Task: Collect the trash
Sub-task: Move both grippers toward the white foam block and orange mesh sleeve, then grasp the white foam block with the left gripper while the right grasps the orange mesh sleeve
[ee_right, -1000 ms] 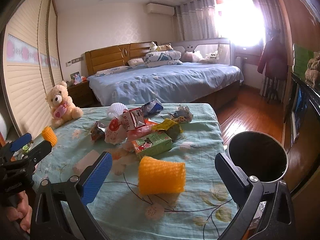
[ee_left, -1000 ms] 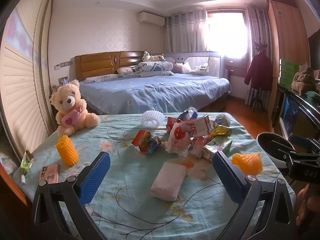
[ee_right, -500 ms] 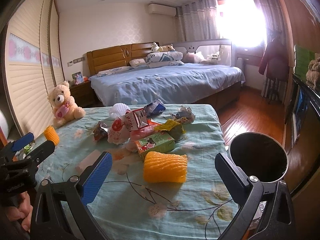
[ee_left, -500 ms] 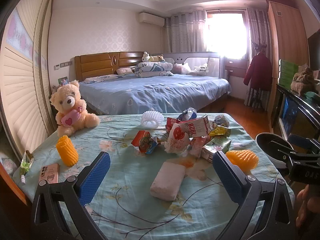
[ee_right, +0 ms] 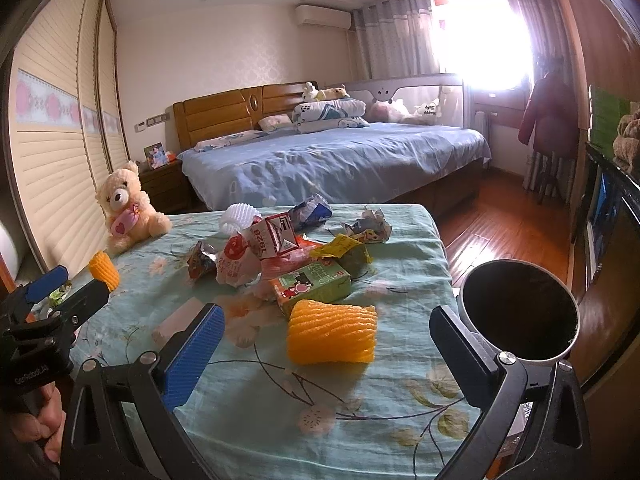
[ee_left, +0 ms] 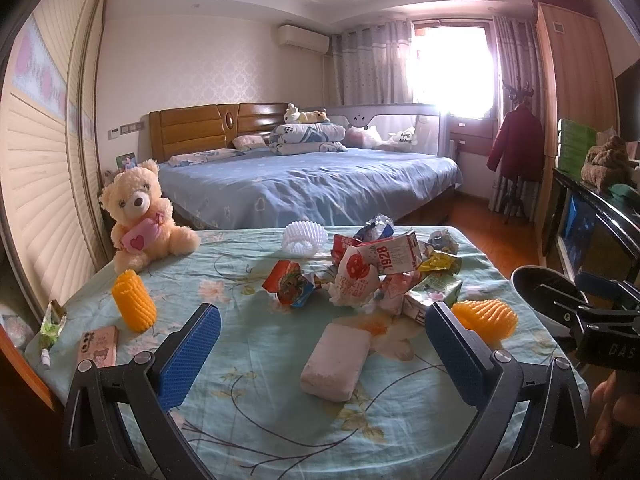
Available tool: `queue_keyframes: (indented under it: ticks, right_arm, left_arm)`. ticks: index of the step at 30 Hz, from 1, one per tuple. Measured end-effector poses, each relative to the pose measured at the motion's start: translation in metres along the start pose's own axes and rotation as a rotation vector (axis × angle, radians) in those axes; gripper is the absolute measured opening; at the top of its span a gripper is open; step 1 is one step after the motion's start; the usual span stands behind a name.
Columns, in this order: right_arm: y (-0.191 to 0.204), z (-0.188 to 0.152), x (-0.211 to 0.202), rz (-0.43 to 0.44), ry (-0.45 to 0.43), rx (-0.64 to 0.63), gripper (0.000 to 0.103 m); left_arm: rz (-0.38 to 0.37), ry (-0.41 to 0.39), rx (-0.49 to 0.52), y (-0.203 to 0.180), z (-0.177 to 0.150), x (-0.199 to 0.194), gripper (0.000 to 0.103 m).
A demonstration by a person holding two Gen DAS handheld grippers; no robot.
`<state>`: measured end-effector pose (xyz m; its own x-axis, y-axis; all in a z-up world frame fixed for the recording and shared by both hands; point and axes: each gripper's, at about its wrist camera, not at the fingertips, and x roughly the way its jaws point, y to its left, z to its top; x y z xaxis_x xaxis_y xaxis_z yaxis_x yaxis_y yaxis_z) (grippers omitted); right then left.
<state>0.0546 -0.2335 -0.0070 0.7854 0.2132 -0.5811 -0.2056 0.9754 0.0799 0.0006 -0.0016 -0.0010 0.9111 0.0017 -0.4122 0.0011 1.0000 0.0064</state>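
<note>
Floral tablecloth [ee_left: 248, 412] is spread over a table in a bedroom, with a bed [ee_left: 312, 184] seen behind it. Crumpled wrappers and a 1928 carton [ee_left: 394, 256] are heaped at the table's middle. An orange foam net [ee_right: 332, 338] is seen just beside the heap, between the wide-spread fingers of the right gripper [ee_right: 324, 352], untouched. A pink block [ee_left: 336, 362] is framed by the left gripper [ee_left: 320, 356], likewise wide open and empty. A dark bin [ee_right: 520, 312] is seen beyond the table's edge.

Crumpled wrappers and cartons [ee_right: 280, 252] heaped mid-surface toward the far edge. Orange foam net [ee_right: 332, 336] on its side near the right edge; second orange net [ee_left: 133, 307] upright near the left edge. White foam net [ee_left: 303, 235] at the far edge. Black bin [ee_right: 520, 316], mouth open, just off the right edge.
</note>
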Motion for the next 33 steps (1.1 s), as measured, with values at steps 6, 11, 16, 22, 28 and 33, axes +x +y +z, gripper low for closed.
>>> queue_keyframes:
  ticks: [6,11,16,22,28,33]
  right_arm:
    - [0.001,0.0,0.0,-0.001,0.001,0.0,0.103]
    - [0.0,0.0,0.001,0.0,0.004,0.002,0.103]
    - [0.001,-0.001,0.004,0.004,0.017,0.006,0.103]
    - [-0.004,-0.005,0.013,0.0,0.051,0.016,0.103]
    - [-0.012,-0.012,0.027,0.012,0.114,0.049,0.101]
    - [-0.016,-0.015,0.042,0.014,0.152,0.063,0.1]
  left_arm:
    - [-0.001,0.0,-0.001,0.0,0.0,0.0,0.102]
    - [-0.002,0.001,-0.002,0.0,0.0,0.0,0.102]
    - [-0.001,0.004,0.004,-0.001,-0.002,0.001,0.102]
    - [-0.015,0.039,-0.011,0.001,-0.006,0.009,0.102]
    - [-0.025,0.102,-0.038,0.009,-0.008,0.024,0.099]
    - [-0.031,0.17,-0.057,0.013,-0.008,0.043,0.096]
